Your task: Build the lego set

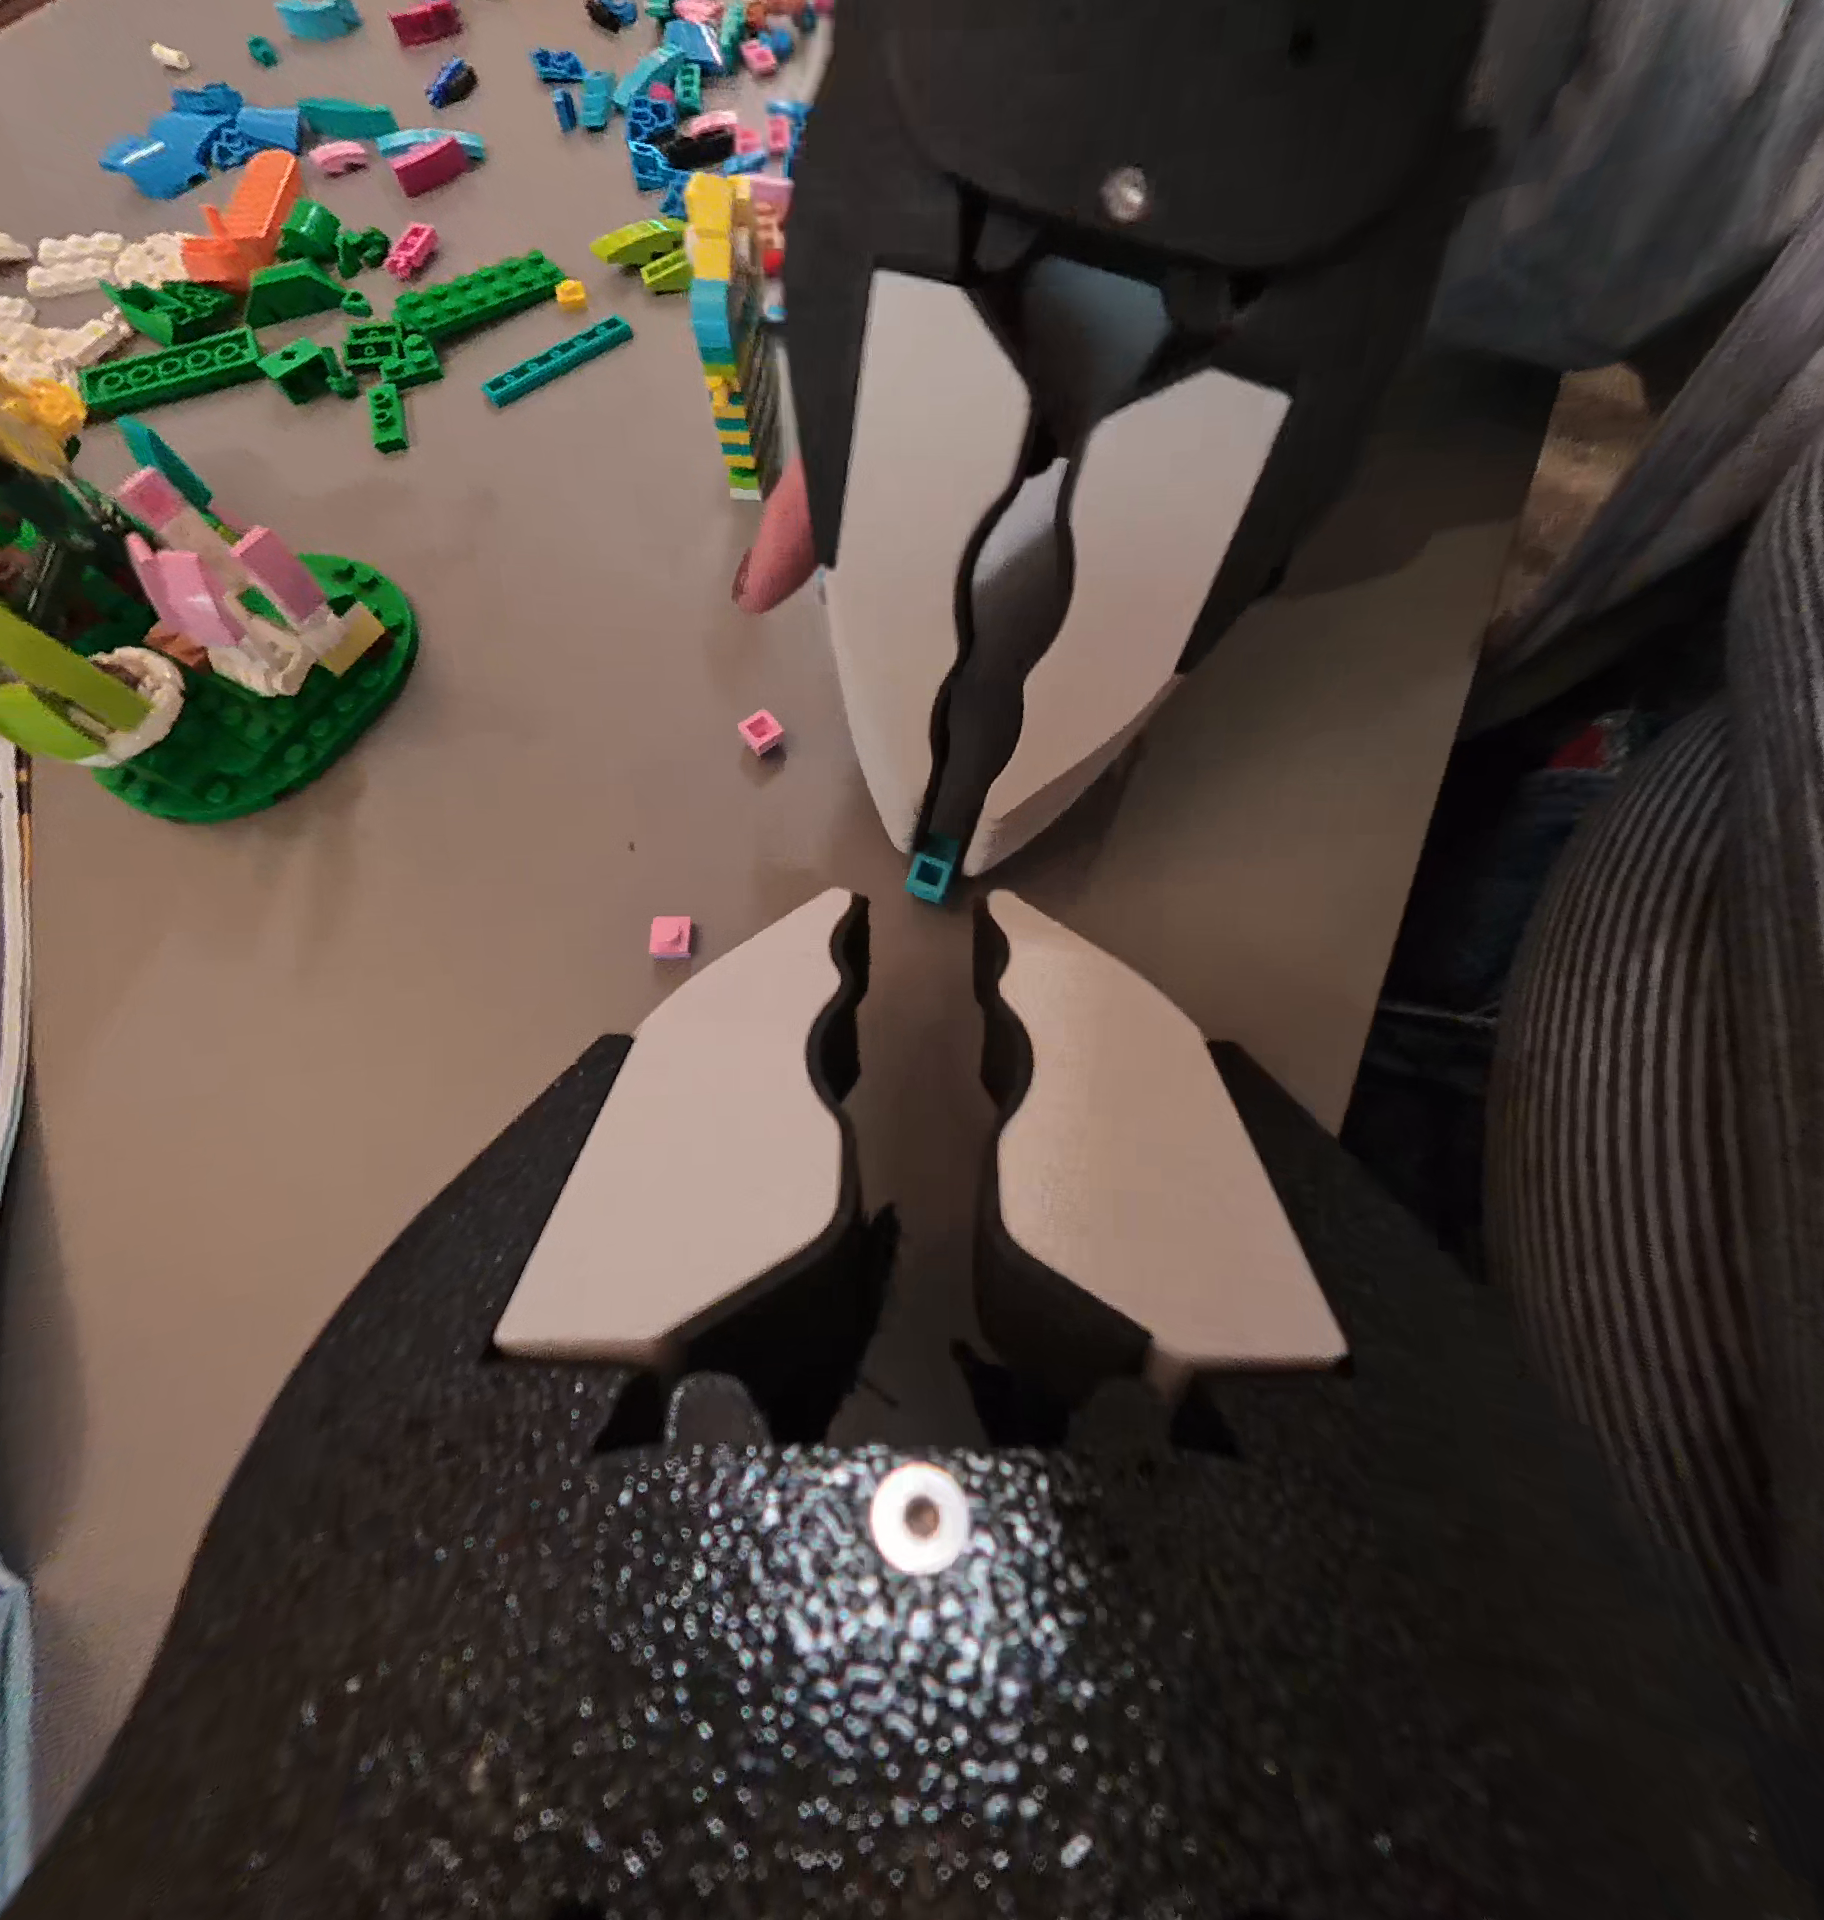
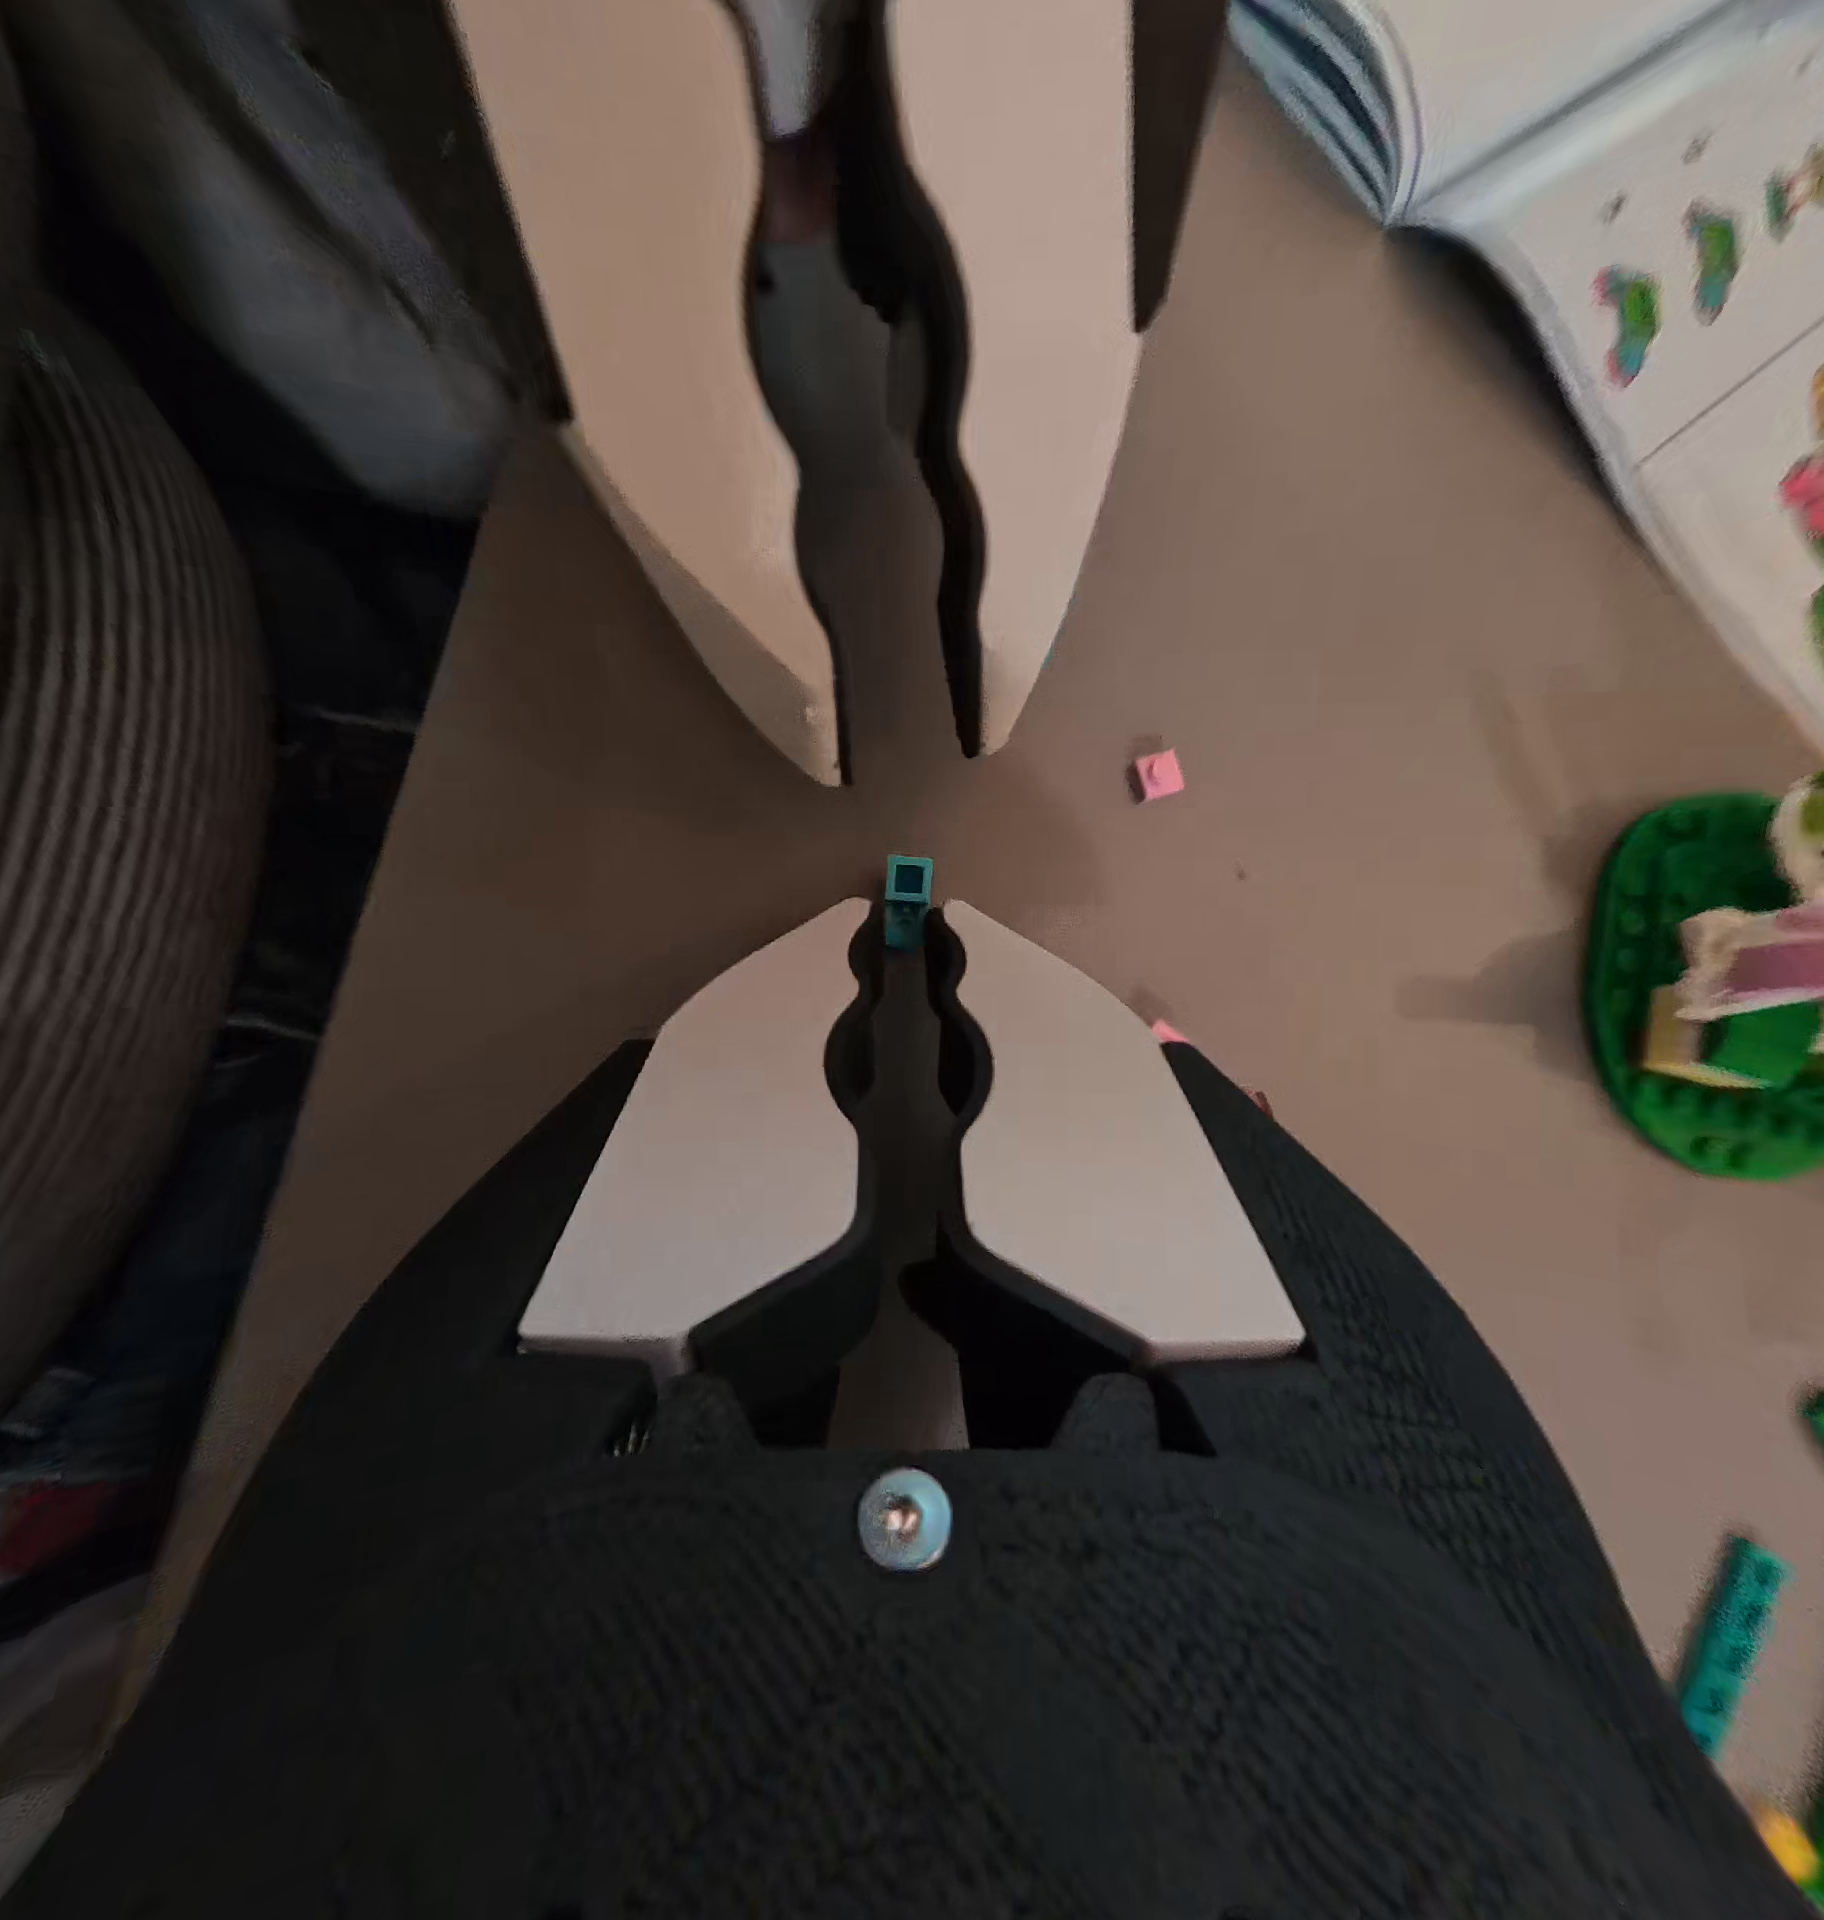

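Note:
My right gripper (image 2: 906, 912) is shut on a small teal brick (image 2: 908, 881), which sticks out past its fingertips just above the grey table (image 2: 1303, 935). My left gripper (image 1: 920, 909) is open and empty, tip to tip with the right gripper (image 1: 939, 852). The teal brick (image 1: 934, 871) hangs just in front of the left gripper's gap. In the right wrist view the left gripper (image 2: 908, 764) comes in from the top with its jaws apart. A partly built model on a green base (image 1: 264, 717) stands at the left, and it also shows in the right wrist view (image 2: 1708, 997).
Two pink one-stud pieces (image 1: 760, 730) (image 1: 671, 935) lie near the grippers. Loose bricks (image 1: 368, 312) cover the far table, beside a tall stacked column (image 1: 726, 312). An open instruction booklet (image 2: 1614, 208) lies by the model. The table edge (image 1: 1427, 831) and a striped sleeve (image 1: 1666, 1039) are close on the right. Left and right tips are no more than a few centimetres apart.

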Motion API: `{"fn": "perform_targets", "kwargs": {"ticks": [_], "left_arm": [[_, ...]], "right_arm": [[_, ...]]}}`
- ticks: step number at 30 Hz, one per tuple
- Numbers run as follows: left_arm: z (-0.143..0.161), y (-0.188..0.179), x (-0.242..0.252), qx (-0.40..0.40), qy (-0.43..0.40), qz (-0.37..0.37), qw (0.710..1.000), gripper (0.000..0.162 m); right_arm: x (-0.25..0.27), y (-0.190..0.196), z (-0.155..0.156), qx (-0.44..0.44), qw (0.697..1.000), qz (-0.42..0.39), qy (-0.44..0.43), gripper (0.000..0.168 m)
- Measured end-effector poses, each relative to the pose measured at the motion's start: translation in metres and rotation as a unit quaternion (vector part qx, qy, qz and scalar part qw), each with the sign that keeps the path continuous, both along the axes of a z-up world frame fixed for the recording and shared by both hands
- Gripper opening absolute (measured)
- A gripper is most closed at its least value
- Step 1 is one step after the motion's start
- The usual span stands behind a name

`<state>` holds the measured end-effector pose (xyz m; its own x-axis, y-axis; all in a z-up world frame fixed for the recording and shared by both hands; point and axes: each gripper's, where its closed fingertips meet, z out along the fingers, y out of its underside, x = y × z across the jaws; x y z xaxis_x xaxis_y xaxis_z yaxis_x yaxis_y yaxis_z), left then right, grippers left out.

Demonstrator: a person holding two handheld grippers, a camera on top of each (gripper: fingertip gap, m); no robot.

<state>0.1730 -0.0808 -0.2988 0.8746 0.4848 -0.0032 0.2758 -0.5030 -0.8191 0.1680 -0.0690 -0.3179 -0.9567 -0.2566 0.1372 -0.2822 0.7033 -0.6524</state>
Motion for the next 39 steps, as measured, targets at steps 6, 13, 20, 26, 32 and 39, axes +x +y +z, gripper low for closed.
{"fn": "perform_targets", "kwargs": {"ticks": [6,13,20,26,32,39], "left_arm": [[0.000,-0.002,-0.002,0.041,-0.043,0.027,0.998,0.027],[0.009,0.002,-0.001,0.088,-0.055,0.024,0.994,0.011],[0.007,0.000,-0.002,0.068,-0.037,0.019,0.997,0.004],[-0.004,0.002,0.005,-0.003,-0.008,-0.024,1.000,0.003],[-0.019,0.001,0.009,-0.064,0.006,-0.046,0.997,0.003],[-0.021,-0.004,0.013,-0.067,-0.001,-0.048,0.997,0.004]], "right_arm": [[0.006,-0.012,0.020,-0.114,0.950,0.128,0.261,0.006],[0.002,-0.015,0.029,-0.139,0.900,0.154,0.384,0.006],[0.006,-0.014,0.028,-0.143,0.929,0.133,0.314,0.007],[0.010,-0.005,0.018,-0.073,0.996,0.044,0.039,0.015],[0.015,-0.003,0.007,-0.020,0.999,0.037,-0.011,0.010],[0.016,-0.005,0.005,-0.012,0.999,0.033,-0.034,0.010]]}}
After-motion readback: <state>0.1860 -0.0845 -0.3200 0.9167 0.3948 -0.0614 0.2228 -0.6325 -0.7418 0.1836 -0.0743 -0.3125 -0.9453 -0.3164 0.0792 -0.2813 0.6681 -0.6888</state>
